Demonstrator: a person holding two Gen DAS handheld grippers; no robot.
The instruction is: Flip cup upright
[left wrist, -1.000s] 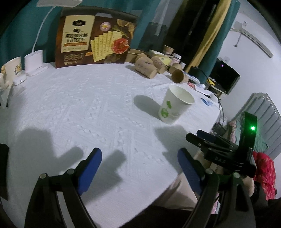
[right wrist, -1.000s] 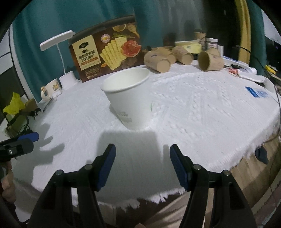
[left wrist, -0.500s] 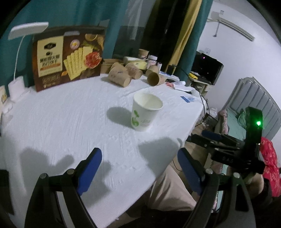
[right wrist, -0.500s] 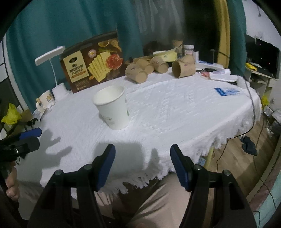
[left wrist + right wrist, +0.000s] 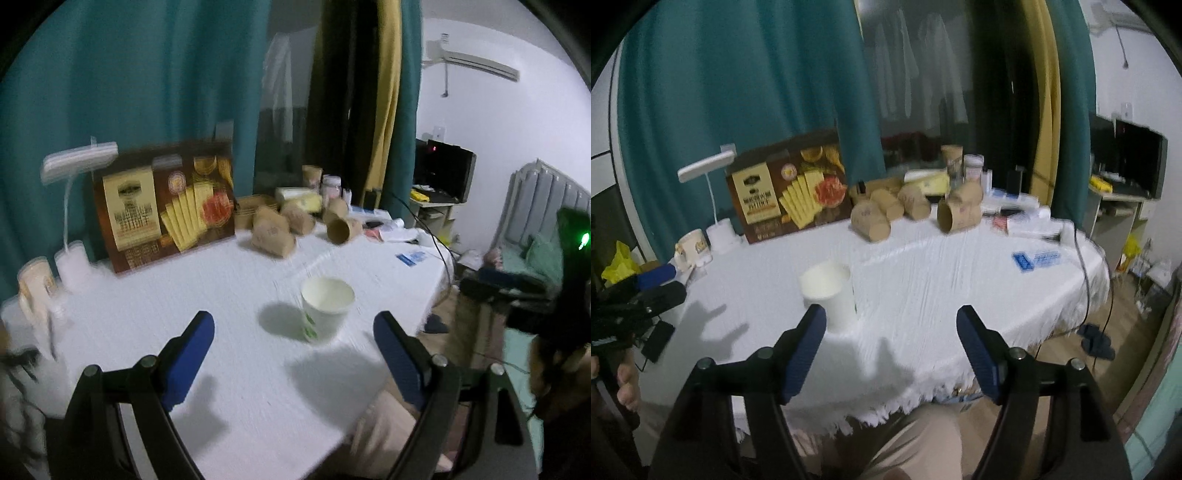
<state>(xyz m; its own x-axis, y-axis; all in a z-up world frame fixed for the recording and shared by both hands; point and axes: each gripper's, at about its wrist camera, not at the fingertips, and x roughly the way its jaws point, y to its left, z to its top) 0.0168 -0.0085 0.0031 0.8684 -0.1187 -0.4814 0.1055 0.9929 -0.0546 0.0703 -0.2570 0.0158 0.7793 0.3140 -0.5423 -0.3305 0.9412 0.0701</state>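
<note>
While the right gripper (image 5: 891, 332) hung above the near edge of the table (image 5: 960, 280), its blue-padded jaws had just been opening and stood apart with nothing between them, the white paper cup (image 5: 829, 293) sitting beyond its left finger, untouched. The left gripper (image 5: 293, 349) was likewise held wide and empty, well back from the cup (image 5: 325, 312), which stood upright, mouth up, on the white tablecloth near the table's front edge, a green mark on its side. Further back lay a cluster of brown paper cups (image 5: 912, 208) on their sides, and behind them a cracker box (image 5: 790, 194) stood against the teal curtain (image 5: 738, 92). A white desk lamp (image 5: 709, 184) and a mug (image 5: 691, 246) stood at the table's far left. Both views were blurred.
</note>
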